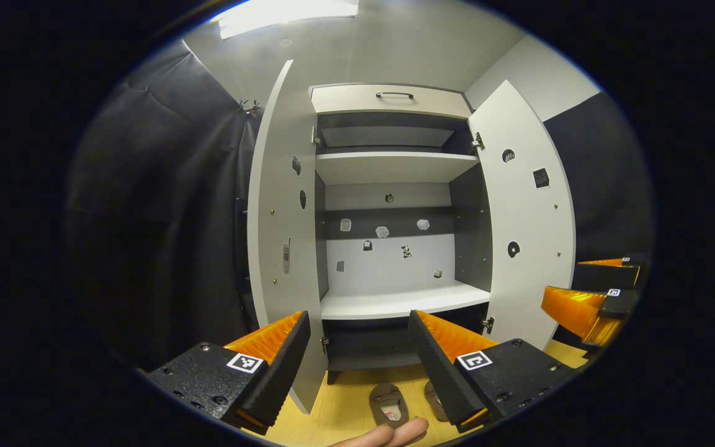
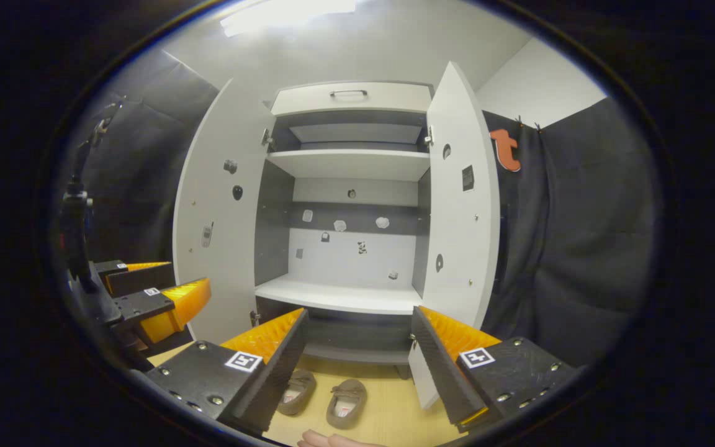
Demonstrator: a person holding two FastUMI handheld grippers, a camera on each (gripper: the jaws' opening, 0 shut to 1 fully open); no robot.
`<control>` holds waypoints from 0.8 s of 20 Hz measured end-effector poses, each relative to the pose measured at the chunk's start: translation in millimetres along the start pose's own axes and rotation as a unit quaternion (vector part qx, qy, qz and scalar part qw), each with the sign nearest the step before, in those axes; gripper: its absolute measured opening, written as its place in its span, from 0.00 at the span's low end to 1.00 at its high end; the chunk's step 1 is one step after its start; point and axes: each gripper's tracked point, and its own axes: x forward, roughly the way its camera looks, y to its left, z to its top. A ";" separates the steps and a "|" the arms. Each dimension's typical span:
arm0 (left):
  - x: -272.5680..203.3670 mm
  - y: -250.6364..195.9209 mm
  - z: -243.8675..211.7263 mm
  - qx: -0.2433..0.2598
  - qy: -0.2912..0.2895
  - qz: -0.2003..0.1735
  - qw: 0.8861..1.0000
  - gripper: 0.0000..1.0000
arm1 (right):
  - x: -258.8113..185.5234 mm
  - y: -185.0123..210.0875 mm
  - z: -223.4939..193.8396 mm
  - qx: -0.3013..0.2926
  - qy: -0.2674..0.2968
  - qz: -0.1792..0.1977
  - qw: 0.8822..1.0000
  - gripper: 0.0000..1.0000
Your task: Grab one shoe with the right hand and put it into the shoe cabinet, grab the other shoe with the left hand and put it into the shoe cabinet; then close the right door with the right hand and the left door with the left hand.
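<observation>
Two brown slippers lie side by side on the wooden floor before the open shoe cabinet point(image 1: 395, 301) point(image 2: 339, 297). In the right gripper view, the left slipper point(image 2: 298, 391) sits partly behind one finger and the right slipper point(image 2: 346, 402) lies between the fingers. In the left gripper view, one slipper point(image 1: 388, 405) shows whole and the other slipper point(image 1: 434, 400) peeks from behind a finger. My left gripper point(image 1: 357, 366) point(image 2: 159, 287) and my right gripper point(image 2: 357, 366) point(image 1: 590, 288) hover open above the floor, holding nothing. The left door point(image 1: 280, 230) point(image 2: 218, 217) and the right door point(image 1: 528, 217) point(image 2: 460, 205) both stand wide open.
The cabinet has a white lower shelf, a higher shelf point(image 1: 395, 166) and a drawer with a handle point(image 1: 395, 95) on top. Black cloth hangs on either side. A person's fingertip point(image 1: 388, 434) point(image 2: 332, 441) shows at the bottom edge. The wooden floor point(image 2: 388, 416) runs under the cabinet.
</observation>
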 end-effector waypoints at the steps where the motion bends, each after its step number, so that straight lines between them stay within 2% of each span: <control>1: 1.4 0.4 -0.5 -0.003 0.000 0.000 1.000 0.98 | 3.1 0.0 -3.8 0.000 0.003 -0.002 1.000 0.99; 6: 5.2 3.6 -10.6 0.001 -0.005 0.008 1.000 0.98 | 24.7 2.6 -37.5 0.000 0.030 -0.004 1.000 1.00; 7: 6.2 3.2 -14.0 0.005 -0.005 0.008 1.000 1.00 | 30.9 4.5 -49.0 0.000 0.041 -0.003 0.999 0.99; 12: 2.4 -2.6 -24.3 -0.012 -0.004 -0.005 1.000 0.98 | 58.4 20.7 -117.7 0.002 0.102 0.013 0.995 1.00; 13: 0.3 -2.0 -20.5 -0.012 -0.012 -0.005 1.000 1.00 | 63.3 24.9 -130.6 0.001 0.112 0.017 0.994 1.00; 16: -4.2 -0.2 -18.0 -0.011 -0.020 0.000 1.000 0.97 | 78.0 34.3 -171.7 -0.010 0.141 0.025 0.990 1.00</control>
